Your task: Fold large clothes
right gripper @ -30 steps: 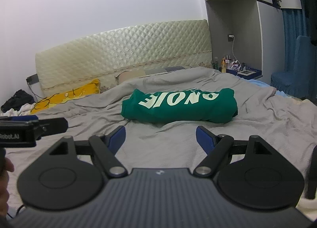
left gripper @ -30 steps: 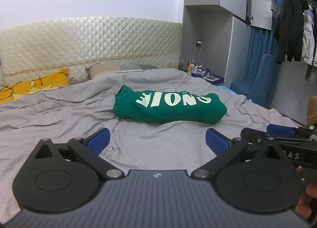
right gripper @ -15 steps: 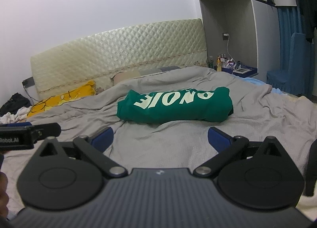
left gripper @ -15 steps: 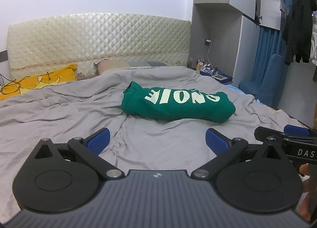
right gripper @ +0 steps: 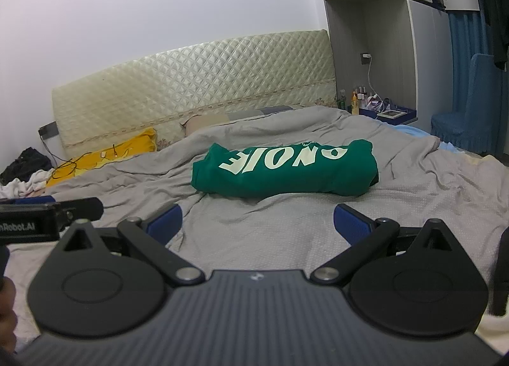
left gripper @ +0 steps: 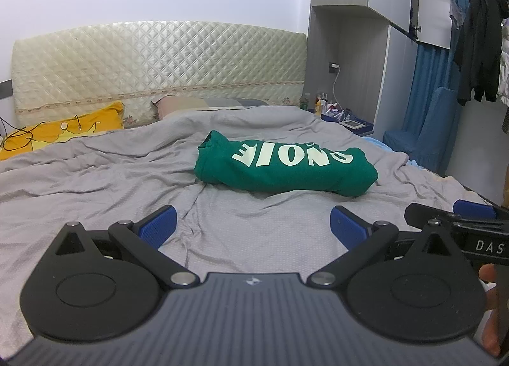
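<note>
- The left gripper [left gripper: 253, 227] is held low over the bed, angled slightly downward, its blue-padded jaws spread wide with nothing between them
- The right gripper [right gripper: 257, 223] is held likewise beside it, jaws at full spread and empty; only grey cover is seen in the gap
- Part of a hand [left gripper: 488, 299] is glimpsed at the right edge of the left wrist view, below the other tool's black body
- The green garment [left gripper: 284, 165] is seen folded into a thick, rounded bundle with pale block lettering on top; it lies on the middle of the bed, well ahead of both grippers and touched by neither
- The grey bed cover [left gripper: 95, 181] is shown as wrinkled, finely dotted fabric
- A quilted, glossy cream headboard [left gripper: 159, 64] is seen behind, with a yellow pillow [left gripper: 63, 130] at its foot
- A blue tray [right gripper: 391, 111] on the bedside shelf is seen holding small bottles and a white item
</note>
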The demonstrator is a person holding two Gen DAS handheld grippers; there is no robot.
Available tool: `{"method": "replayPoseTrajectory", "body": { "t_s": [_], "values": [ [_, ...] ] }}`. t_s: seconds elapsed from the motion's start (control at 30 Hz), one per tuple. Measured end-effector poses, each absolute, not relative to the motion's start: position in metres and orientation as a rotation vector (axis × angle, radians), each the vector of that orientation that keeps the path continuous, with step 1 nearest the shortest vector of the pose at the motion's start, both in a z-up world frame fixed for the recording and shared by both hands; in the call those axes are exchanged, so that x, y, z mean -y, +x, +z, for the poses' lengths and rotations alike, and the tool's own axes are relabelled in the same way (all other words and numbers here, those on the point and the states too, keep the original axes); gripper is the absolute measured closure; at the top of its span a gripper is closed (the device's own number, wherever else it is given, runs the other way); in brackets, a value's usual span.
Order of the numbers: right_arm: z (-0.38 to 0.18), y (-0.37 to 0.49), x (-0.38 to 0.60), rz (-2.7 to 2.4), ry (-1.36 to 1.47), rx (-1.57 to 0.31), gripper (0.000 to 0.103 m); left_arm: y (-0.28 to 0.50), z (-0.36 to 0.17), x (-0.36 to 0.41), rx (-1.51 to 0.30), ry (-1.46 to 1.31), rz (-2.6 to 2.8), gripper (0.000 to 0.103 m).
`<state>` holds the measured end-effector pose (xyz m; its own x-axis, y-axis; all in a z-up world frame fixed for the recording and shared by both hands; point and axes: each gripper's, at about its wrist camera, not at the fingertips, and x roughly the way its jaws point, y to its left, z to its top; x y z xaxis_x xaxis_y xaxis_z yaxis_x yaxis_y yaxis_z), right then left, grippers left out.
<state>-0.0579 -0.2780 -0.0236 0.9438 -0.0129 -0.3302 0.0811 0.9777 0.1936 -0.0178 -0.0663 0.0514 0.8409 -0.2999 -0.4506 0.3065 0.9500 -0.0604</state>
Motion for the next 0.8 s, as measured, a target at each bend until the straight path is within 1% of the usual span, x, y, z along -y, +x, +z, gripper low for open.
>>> {"method": "replayPoseTrajectory", "body": {
  "t_s": [0.8],
  "values": [
    [-0.0238,-0.0561,0.2747,-0.04,0.203,-0.335,0.0,-0.0188,0.0528,0.064,-0.468,0.015,-0.319,0.0]
  ]
}}
